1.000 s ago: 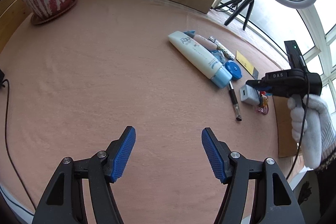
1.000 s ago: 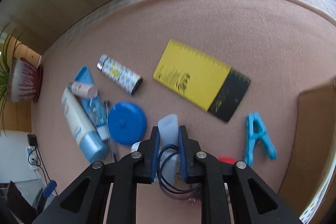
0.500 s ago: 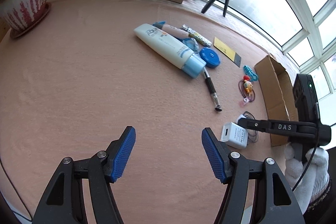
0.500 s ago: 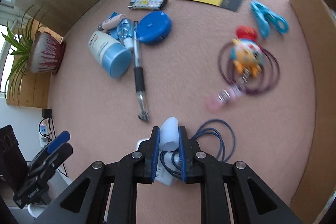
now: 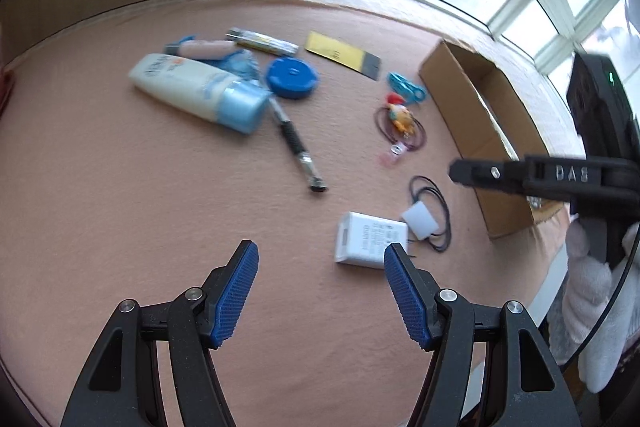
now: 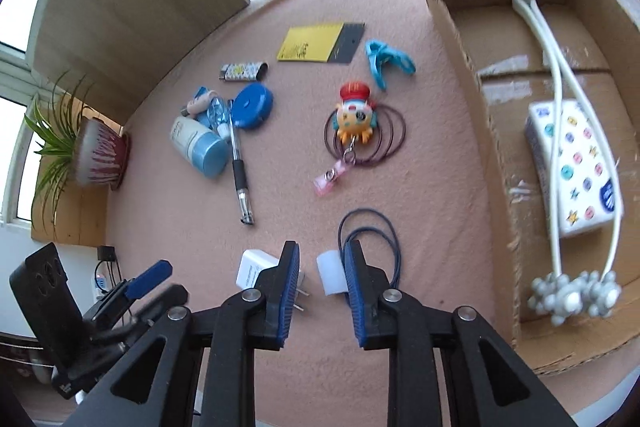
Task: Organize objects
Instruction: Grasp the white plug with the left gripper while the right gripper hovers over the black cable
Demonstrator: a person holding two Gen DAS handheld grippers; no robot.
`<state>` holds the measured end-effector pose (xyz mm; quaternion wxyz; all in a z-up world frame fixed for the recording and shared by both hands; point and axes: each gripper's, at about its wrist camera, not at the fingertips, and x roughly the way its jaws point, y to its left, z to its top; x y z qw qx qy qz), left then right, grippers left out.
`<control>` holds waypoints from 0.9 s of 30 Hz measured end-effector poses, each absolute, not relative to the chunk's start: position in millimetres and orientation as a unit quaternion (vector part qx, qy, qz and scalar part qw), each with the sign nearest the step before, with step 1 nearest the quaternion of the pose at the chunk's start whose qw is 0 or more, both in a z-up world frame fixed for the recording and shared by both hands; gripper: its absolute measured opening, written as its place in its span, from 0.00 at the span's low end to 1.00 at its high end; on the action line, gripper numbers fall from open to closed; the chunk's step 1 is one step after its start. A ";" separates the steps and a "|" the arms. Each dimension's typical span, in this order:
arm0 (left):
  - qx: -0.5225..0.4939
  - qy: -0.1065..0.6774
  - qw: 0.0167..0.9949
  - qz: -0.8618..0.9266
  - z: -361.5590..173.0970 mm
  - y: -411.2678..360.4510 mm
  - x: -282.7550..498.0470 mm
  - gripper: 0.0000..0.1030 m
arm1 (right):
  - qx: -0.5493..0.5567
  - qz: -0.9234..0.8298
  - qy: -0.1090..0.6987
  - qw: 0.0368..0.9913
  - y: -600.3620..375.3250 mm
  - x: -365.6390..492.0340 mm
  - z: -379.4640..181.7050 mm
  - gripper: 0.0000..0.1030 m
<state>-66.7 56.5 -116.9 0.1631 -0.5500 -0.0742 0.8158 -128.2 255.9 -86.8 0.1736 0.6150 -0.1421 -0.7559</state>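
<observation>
Charger lies between right claw pads, just released; left claw gapes empty.

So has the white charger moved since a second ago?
Yes. The charger was up by the blue disc in the right gripper; now it lies on the cloth nearer the box, and the jaws have just been opening off it.

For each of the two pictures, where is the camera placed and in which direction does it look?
Left wrist: sits on the left claw, looking steeply down at the pink table toward the cardboard box; its own blue pads stand wide apart, and the right claw with a gloved hand shows at the right.
Right wrist: sits on the right claw, looking down; jaws have just been opening, the white charger lying below.
Shared: charger, blue disc, box.
</observation>
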 end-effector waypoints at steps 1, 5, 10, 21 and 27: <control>-0.553 -0.071 0.168 0.813 -118.9 64.1 -68.2 0.67 | 0.613 -0.759 -0.137 0.171 250.2 -129.2 -86.5 0.24; -0.562 -0.043 0.175 0.807 -129.0 89.8 -70.8 0.69 | 0.607 -0.767 -0.128 0.165 254.7 -138.8 -83.7 0.32; -0.566 -0.027 0.175 0.805 -134.6 101.9 -72.6 0.70 | 0.609 -0.769 -0.119 0.155 252.1 -151.4 -88.4 0.32; -0.539 -0.001 0.220 0.813 -120.6 118.3 -80.4 0.69 | 0.628 -0.746 -0.150 0.162 263.5 -111.4 -103.6 0.32; -0.539 0.043 0.272 0.796 -127.2 152.1 -87.6 0.61 | 0.619 -0.753 -0.178 0.134 284.0 -81.3 -104.0 0.29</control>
